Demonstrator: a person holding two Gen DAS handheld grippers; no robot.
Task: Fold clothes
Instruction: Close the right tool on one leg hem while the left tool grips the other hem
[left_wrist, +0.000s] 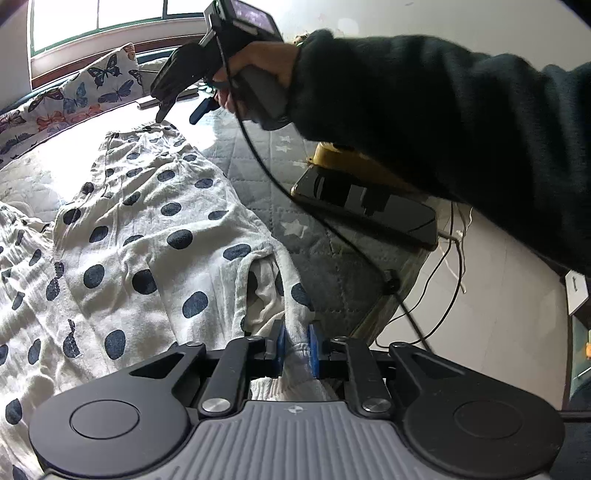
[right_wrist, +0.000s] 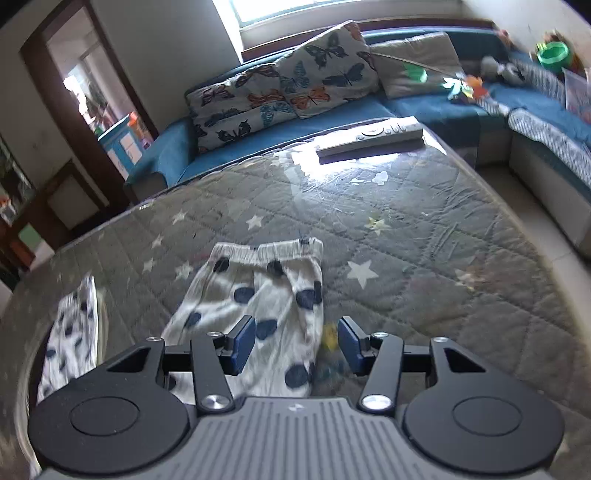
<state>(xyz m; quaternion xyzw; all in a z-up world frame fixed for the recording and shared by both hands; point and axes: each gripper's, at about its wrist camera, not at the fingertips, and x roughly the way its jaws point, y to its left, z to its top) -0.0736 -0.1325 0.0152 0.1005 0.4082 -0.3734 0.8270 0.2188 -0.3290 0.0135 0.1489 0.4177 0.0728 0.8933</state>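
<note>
White trousers with dark blue dots (left_wrist: 147, 221) lie spread on a grey quilted table cover with white stars (left_wrist: 295, 173). My left gripper (left_wrist: 295, 347) is shut on a bunched edge of the trousers at the near side. In the right wrist view the trousers (right_wrist: 255, 302) lie flat, waistband away from me, a second part (right_wrist: 74, 332) at the left. My right gripper (right_wrist: 295, 343) is open and empty, hovering above the trousers' near end. The right gripper also shows in the left wrist view (left_wrist: 177, 99), held high over the far end.
A black phone (left_wrist: 365, 206) on a yellow object lies at the table's right edge, with cables hanging down. A remote control (right_wrist: 369, 142) lies at the far edge. A blue sofa (right_wrist: 332, 110) with butterfly cushions (right_wrist: 280, 88) stands behind.
</note>
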